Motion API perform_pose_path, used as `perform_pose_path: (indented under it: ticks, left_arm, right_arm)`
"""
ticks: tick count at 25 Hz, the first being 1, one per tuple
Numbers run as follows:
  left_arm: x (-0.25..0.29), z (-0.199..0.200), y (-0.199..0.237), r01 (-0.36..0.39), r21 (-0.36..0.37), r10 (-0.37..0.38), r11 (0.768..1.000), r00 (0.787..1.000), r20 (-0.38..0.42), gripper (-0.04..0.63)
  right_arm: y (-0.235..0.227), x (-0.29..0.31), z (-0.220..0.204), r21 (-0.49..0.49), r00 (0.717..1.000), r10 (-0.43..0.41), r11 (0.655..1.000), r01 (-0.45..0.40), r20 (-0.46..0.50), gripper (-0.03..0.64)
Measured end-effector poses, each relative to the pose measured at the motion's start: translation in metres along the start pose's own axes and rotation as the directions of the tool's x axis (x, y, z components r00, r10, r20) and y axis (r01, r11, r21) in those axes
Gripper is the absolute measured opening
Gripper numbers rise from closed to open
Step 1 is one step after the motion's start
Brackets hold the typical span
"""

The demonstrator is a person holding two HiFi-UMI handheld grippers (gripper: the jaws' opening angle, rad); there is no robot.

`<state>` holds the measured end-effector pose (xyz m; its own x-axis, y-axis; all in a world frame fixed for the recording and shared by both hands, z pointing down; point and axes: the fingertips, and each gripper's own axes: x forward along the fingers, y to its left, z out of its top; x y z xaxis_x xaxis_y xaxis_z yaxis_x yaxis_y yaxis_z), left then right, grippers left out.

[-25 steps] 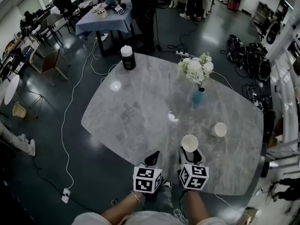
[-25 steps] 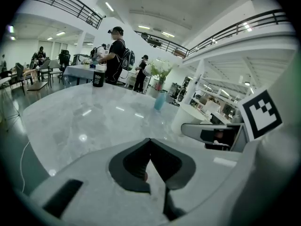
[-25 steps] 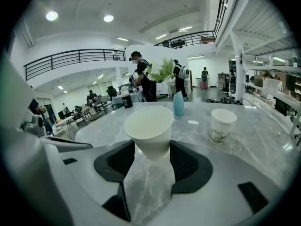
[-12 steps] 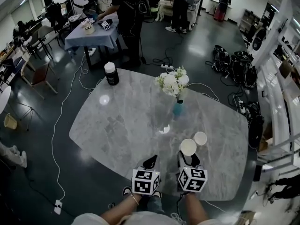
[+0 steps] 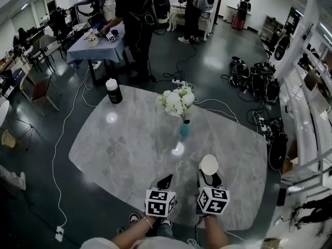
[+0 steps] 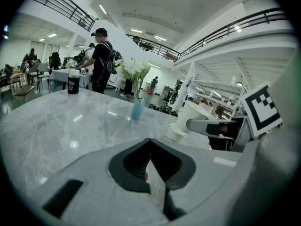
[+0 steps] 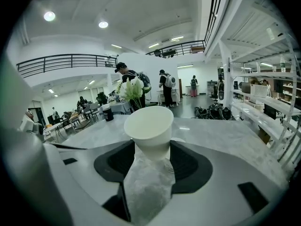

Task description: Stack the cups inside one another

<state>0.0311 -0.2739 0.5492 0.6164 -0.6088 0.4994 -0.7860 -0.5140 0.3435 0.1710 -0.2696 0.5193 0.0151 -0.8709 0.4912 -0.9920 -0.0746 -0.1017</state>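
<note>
Cup (image 7: 146, 124), clamped by its base in the right gripper's (image 7: 151, 154) jaws at the desk's (image 5: 129, 139) five o'clock edge and apparently entering a second cup (image 6: 173, 134), may jam or topple it, since the left gripper's (image 6: 149, 154) jaws are together, empty, steadying nothing.

White paper cup (image 7: 146, 125), matt and smooth, pinched in the right tongs (image 5: 208, 178). The tongs are matt pale grey plastic, lined with black pads (image 7: 117, 163) that look rubbery. The left tongs (image 6: 149, 141), closed on nothing, have the same matt grey plastic and dark, ribbed lining. Under both tongs is a table (image 5: 124, 144) of grey veined stone, polished and reflecting the ceiling lights. Ahead of the tongs stands a glossy teal vase (image 5: 184, 129). Around the table, the floor (image 5: 31, 191) is dark and shiny.
</note>
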Motion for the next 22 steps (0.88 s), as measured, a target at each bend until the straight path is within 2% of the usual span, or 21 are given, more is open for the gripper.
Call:
perform_pose_path:
  ticks: [12, 22]
  left_arm:
    - [0.037, -0.006, -0.018, -0.001, 0.016, 0.002, 1.000, 0.999, -0.040, -0.005]
    - [0.045, -0.016, -0.009, -0.028, 0.008, 0.028, 1.000, 0.997, -0.070, -0.005]
  right_arm:
    - [-0.043, 0.021, -0.004, 0.032, 1.000, -0.020, 0.999, 0.020, -0.012, 0.213]
    - [-0.047, 0.039, -0.009, 0.037, 1.000, 0.001, 0.999, 0.000, -0.031, 0.213]
